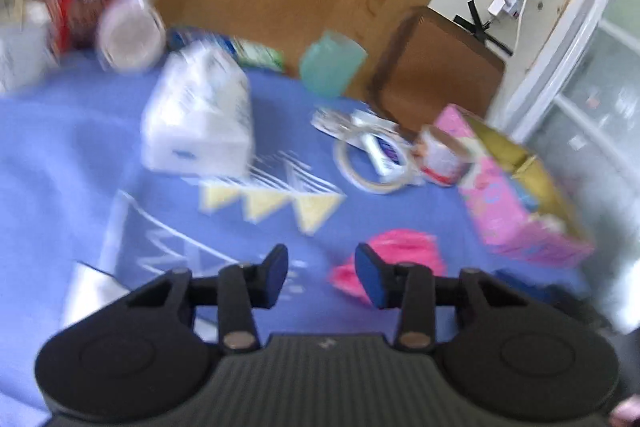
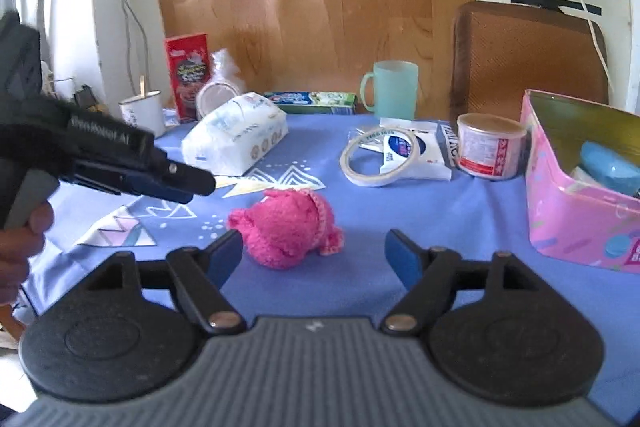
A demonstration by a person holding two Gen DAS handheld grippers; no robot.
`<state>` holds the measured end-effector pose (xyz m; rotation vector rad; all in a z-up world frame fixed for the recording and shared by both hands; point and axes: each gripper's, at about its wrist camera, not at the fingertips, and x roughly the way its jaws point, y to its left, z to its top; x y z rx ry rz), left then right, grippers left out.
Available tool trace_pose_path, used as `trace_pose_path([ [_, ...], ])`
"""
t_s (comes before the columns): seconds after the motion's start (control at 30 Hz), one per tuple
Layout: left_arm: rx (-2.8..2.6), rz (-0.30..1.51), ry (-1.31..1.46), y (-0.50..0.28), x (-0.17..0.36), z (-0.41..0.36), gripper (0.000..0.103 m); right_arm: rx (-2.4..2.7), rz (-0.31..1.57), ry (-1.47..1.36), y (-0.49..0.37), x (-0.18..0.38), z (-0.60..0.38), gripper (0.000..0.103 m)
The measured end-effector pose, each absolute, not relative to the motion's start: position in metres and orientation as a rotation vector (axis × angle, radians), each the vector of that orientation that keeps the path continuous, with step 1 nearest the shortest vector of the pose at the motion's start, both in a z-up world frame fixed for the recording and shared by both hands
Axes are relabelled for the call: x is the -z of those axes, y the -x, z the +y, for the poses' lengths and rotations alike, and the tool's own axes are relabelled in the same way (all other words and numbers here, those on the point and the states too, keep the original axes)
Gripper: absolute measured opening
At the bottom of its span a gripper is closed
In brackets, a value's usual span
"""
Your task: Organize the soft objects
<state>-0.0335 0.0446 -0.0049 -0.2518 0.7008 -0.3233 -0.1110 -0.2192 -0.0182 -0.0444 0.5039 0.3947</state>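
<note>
A fluffy pink soft toy (image 2: 288, 231) lies on the blue tablecloth (image 2: 440, 227), just ahead of my right gripper (image 2: 314, 247). That gripper stands open, its fingers wide on either side of the toy and apart from it. My left gripper (image 1: 322, 263) is open with nothing between its pads; the pink toy (image 1: 400, 251) shows behind its right finger. In the right wrist view the left gripper (image 2: 200, 185) reaches in from the left, held by a hand, with its tip left of the toy. An open pink box (image 2: 576, 211) at the right holds a blue soft thing (image 2: 608, 167).
A white tissue pack (image 2: 236, 139), a tape ring (image 2: 380, 159), a tin can (image 2: 488, 147), a teal mug (image 2: 394, 89), a red carton (image 2: 188, 75) and a white cup (image 2: 144, 111) crowd the far half of the table. A brown chair back (image 2: 528, 55) stands behind.
</note>
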Motion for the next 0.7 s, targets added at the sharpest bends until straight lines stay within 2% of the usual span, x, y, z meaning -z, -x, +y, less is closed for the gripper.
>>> trace_pose_path([
  [0.07, 0.322, 0.672, 0.202, 0.044, 0.001, 0.044, 0.027, -0.395, 0.489, 0.060, 0.116, 0.015, -0.222, 0.080],
  [0.27, 0.408, 0.557, 0.150, 0.059, -0.039, 0.025, 0.026, -0.354, 0.400, 0.121, 0.120, -0.008, -0.228, 0.080],
  [0.37, 0.519, 0.542, 0.131, 0.060, -0.047, -0.004, 0.027, -0.214, 0.348, 0.151, 0.122, -0.018, -0.249, 0.080],
  [0.5, 0.530, 0.535, 0.106, 0.060, -0.034, -0.031, 0.038, -0.076, 0.362, 0.050, 0.120, -0.022, -0.288, 0.076],
  [0.67, 0.417, 0.599, 0.200, 0.047, -0.017, 0.007, 0.039, -0.284, 0.426, 0.068, 0.126, 0.007, -0.263, 0.074],
  [0.7, 0.379, 0.621, 0.187, 0.043, -0.013, 0.015, 0.036, -0.328, 0.453, 0.082, 0.124, 0.016, -0.254, 0.073],
])
